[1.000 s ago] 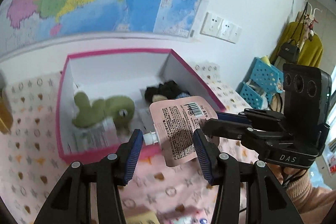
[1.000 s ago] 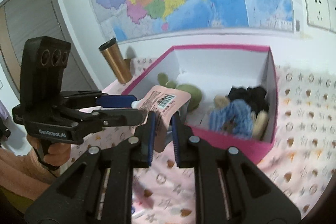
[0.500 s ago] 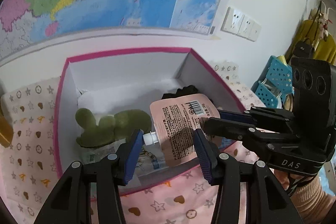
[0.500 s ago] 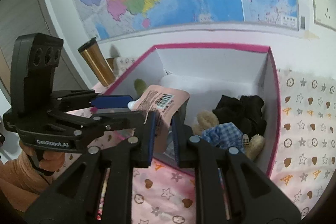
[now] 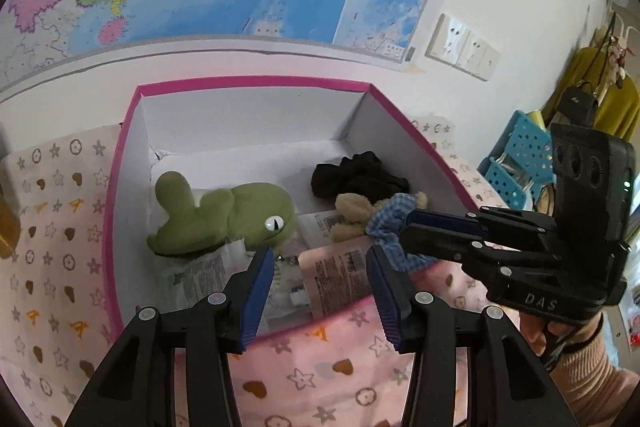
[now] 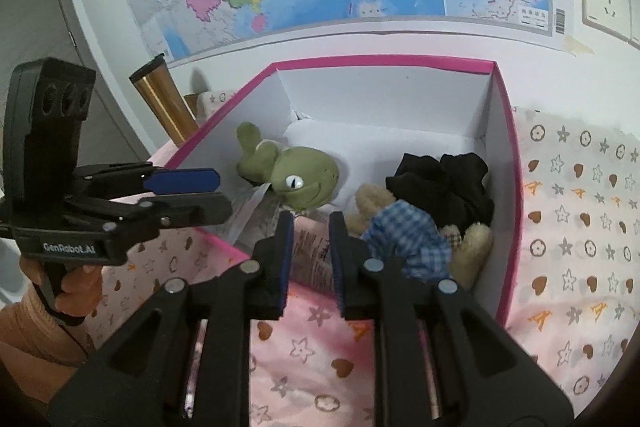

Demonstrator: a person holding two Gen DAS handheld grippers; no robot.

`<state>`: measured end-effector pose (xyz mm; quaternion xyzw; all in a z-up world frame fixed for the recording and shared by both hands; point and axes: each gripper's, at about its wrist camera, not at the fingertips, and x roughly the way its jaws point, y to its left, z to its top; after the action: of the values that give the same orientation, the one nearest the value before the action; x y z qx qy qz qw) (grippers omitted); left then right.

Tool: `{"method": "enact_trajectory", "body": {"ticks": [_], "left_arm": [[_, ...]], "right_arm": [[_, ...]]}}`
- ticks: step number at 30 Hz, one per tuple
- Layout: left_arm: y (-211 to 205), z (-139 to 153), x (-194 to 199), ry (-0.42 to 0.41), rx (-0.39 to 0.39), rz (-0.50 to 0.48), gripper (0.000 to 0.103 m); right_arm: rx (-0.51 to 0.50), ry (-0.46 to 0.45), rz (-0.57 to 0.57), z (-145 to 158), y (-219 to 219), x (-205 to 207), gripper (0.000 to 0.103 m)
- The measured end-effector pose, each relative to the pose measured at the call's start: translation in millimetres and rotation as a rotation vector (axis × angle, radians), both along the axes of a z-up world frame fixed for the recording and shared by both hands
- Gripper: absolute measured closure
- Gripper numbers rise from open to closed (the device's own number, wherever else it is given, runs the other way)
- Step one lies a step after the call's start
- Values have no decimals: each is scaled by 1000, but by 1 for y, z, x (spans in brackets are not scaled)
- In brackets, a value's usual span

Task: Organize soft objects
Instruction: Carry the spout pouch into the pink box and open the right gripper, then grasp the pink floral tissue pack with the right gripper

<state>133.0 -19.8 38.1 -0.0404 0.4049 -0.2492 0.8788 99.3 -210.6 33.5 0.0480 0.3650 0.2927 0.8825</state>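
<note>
A pink spouted pouch [image 5: 340,277] [image 6: 310,253] lies inside the pink-rimmed white box [image 5: 248,83] [image 6: 380,61], leaning on its near wall. My right gripper [image 6: 311,223] [image 5: 406,229] hovers over that wall. Its jaws are opening, and the pads stand clear of the pouch seen beyond the gap. My left gripper [image 5: 320,255] [image 6: 220,195] is open beside it, holding nothing. Also in the box are a green frog plush [image 5: 240,211] [image 6: 308,179], a teddy bear in blue check [image 5: 360,215] [image 6: 408,235], black cloth [image 5: 360,175] [image 6: 448,183] and white packets [image 5: 200,275].
The box sits on a pink cloth with stars and hearts [image 5: 52,227] [image 6: 576,211] against a wall with a map. A gold tumbler [image 6: 164,103] stands left of the box. Blue baskets [image 5: 524,155] and hanging clothes are at the far right.
Both grippers moved forward and down over the box. The right jaws widened and let go of the pink pouch, which now rests inside the box at the front wall.
</note>
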Motion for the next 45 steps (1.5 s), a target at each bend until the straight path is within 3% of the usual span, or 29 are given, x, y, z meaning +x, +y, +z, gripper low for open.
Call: {"method": "enact_trajectory", "body": {"ticks": [9, 15, 20, 28, 38, 41, 45], "left_arm": [[11, 16, -47, -52, -57, -44, 52], [15, 4, -78, -32, -51, -77, 52], [13, -18, -102, 22, -32, -105, 52], [4, -46, -132, 102, -5, -148, 53], [2, -71, -151, 198, 3, -163, 53], [2, -79, -151, 220, 12, -167, 53], [-1, -83, -147, 235, -6, -170, 53]], "right_arm": [[110, -21, 56, 16, -16, -48, 68], [169, 47, 131, 5, -18, -81, 54], [117, 142, 158, -27, -11, -103, 54], [123, 283, 192, -74, 2, -126, 54], [153, 320, 227, -89, 17, -136, 55], [149, 316, 227, -91, 19, -138, 68], [143, 295, 211, -88, 17, -138, 71]]}}
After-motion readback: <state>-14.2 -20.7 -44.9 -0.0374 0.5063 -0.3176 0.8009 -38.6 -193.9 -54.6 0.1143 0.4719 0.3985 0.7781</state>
